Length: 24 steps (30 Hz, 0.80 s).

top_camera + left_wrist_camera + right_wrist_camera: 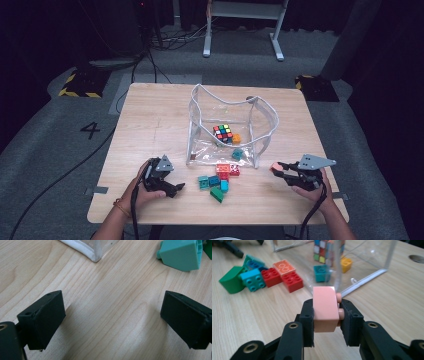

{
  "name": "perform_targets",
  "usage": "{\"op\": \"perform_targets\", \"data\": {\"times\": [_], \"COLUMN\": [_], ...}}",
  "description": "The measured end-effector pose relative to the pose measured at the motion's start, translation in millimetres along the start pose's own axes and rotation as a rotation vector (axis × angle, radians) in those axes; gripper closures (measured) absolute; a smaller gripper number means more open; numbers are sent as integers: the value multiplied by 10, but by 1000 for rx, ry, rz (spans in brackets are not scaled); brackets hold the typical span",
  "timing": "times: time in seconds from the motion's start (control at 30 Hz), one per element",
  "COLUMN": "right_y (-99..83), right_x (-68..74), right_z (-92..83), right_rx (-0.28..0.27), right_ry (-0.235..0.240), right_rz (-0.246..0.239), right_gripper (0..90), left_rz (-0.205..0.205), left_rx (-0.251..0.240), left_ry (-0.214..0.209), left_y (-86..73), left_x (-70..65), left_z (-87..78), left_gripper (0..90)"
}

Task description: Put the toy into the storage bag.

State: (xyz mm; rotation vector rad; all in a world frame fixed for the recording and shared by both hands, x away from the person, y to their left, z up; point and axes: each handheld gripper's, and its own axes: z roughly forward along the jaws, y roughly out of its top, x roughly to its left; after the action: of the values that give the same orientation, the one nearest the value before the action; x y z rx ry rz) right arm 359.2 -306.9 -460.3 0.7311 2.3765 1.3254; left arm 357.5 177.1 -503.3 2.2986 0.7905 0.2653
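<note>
Right gripper view: the right gripper (325, 315) clamps a pink brick (325, 310) between its two black jaws, one pad against the smooth left face, the other against the studded side, so the brick sits squarely across the gap with its top end standing clear of the jaw tips. The grip looks chosen to keep that end free for dropping the piece into the clear bag (364, 265) just ahead, whose open mouth faces the person.

In the high view the right gripper (278, 169) holds the brick (274, 167) above the table (150, 130), right of the bag (200, 120) and apart from it. Inside the bag lie a puzzle cube (223, 132), an orange brick (236, 138) and a teal brick (237, 153), apparently sorted already. The loose pile (218, 179) of red, teal, blue and green bricks waits on the wood in front of the bag, between the two hands, within easy reach of either.

The left gripper (170, 189) rests low near the pile, jaws spread wide with nothing between them. In the left gripper view bare wood lies between its pads (47, 317), a teal block (181, 255) sits beyond the right jaw, and the bag's white-edged corner (95, 255) stands ahead — by the look of it, ready for the next pick.
</note>
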Motion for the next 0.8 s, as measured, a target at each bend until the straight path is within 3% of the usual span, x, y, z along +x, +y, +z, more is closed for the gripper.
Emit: {"op": "perform_targets", "data": {"times": [0.03,0.13,0.2,0.43,0.67,0.8], "right_y": [22,42,89,245,423,599], "right_x": [-55,-99,-177,-347,-490,-629], "right_z": [-57,-87,-137,-260,-251,-265], "right_rx": [-11,-21,-31,-93,-84,-104], "right_ry": [-18,-40,-78,-126,-143,-147], "right_rz": [22,16,26,48,40,60], "right_gripper": [670,669,670,670,670,670], "left_rz": [0,-2,-2,0,-2,-2], "left_rx": [0,0,0,0,3,3], "left_ry": [-1,-5,-5,-7,-3,-4], "left_y": [0,0,0,4,5,5], "left_x": [0,0,0,2,0,0], "left_z": [0,2,2,7,5,5], "left_gripper": [58,58,58,55,55,55]}}
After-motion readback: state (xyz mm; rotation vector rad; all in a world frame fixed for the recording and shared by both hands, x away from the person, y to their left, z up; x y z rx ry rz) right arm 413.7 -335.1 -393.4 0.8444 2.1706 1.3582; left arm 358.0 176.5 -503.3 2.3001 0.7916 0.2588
